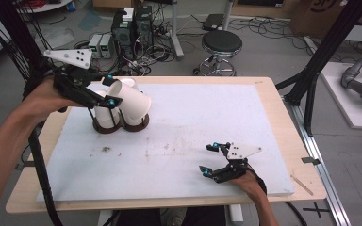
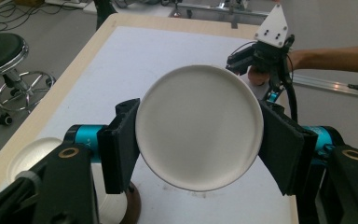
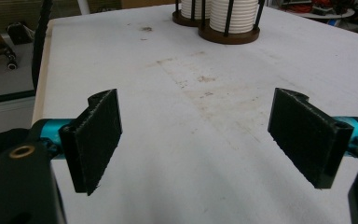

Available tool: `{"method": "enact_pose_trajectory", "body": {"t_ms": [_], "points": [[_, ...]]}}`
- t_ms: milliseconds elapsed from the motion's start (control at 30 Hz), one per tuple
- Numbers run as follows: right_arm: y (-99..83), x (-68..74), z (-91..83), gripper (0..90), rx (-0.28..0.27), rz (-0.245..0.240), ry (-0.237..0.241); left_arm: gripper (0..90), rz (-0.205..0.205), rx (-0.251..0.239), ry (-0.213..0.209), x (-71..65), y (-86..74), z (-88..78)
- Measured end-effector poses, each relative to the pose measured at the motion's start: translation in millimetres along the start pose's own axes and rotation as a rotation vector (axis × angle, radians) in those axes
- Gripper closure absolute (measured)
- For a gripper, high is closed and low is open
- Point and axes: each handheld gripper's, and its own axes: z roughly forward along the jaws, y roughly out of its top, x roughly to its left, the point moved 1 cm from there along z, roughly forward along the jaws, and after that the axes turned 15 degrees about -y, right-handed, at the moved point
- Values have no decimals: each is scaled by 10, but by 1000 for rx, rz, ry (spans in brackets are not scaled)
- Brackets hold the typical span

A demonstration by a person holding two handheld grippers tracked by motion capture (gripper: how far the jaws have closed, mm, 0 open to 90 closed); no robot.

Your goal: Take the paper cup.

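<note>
- Cup point(image 1: 133, 100) clamped in my left gripper point(image 1: 107, 90), tilted, its base toward the holders point(image 1: 121, 125) at the bench's far-left corner.
- Right gripper point(image 1: 210, 161) rests with jaws apart near the front edge, well away.

The white cup point(image 2: 199, 128) between the left gripper point(image 2: 199, 140)'s pads looks like matt, smooth paper or plastic — which one cannot be told. The jaw pads point(image 3: 98, 140) are black, rough and felt-like; the sleeves behind them are glossy teal metal. The white sheet point(image 1: 193, 117) is matt and stained — the table point(image 1: 268, 89) edge around it is pale, smooth wood. The cup holders point(image 1: 120, 126) have dark brown bases.
</note>
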Motion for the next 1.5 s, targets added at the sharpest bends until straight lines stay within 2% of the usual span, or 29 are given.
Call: {"method": "enact_pose_trajectory", "body": {"t_ms": [167,200,300,333,400,433,600,667,733,767,867,1000,1133,1233,1433,1500], "points": [[-1,-4,1,180,-1,2,-1,345,-18,-28,-11,13,-150,85],[-1,-6,1,180,0,5,1,345,-16,-59,-23,18,-194,117],[-1,-8,1,179,0,10,2,346,-14,-76,-29,14,-240,143],[-1,-8,-1,179,2,14,1,346,-3,-102,-20,4,-293,171],[-1,-12,2,180,-2,11,1,346,-1,-117,-24,2,-324,183],[-1,-14,2,180,-2,11,1,346,-11,-144,-24,-4,-357,201],[-2,-9,0,179,2,12,2,346,-28,-164,-34,-13,-526,288],[-2,-9,-1,180,3,13,1,346,-20,-183,-13,-30,-598,317],[-1,-9,1,180,1,10,3,346,-13,-215,-14,-48,-675,344],[-1,-9,1,180,2,8,4,346,0,-235,2,-67,-712,362],[-1,-7,1,180,5,9,5,346,10,-268,13,-118,-811,413],[0,-7,4,180,1,5,1,346,5,-267,19,-151,-911,468],[1,0,4,180,5,0,-3,345,13,-300,33,-192,-1002,502],[1,-3,8,180,4,-2,-4,345,13,-304,24,-202,-1028,522],[1,-6,8,180,4,2,0,344,25,-319,30,-225,-1082,569],[1,-6,7,179,4,3,-1,345,31,-323,44,-232,-1093,572]]}}
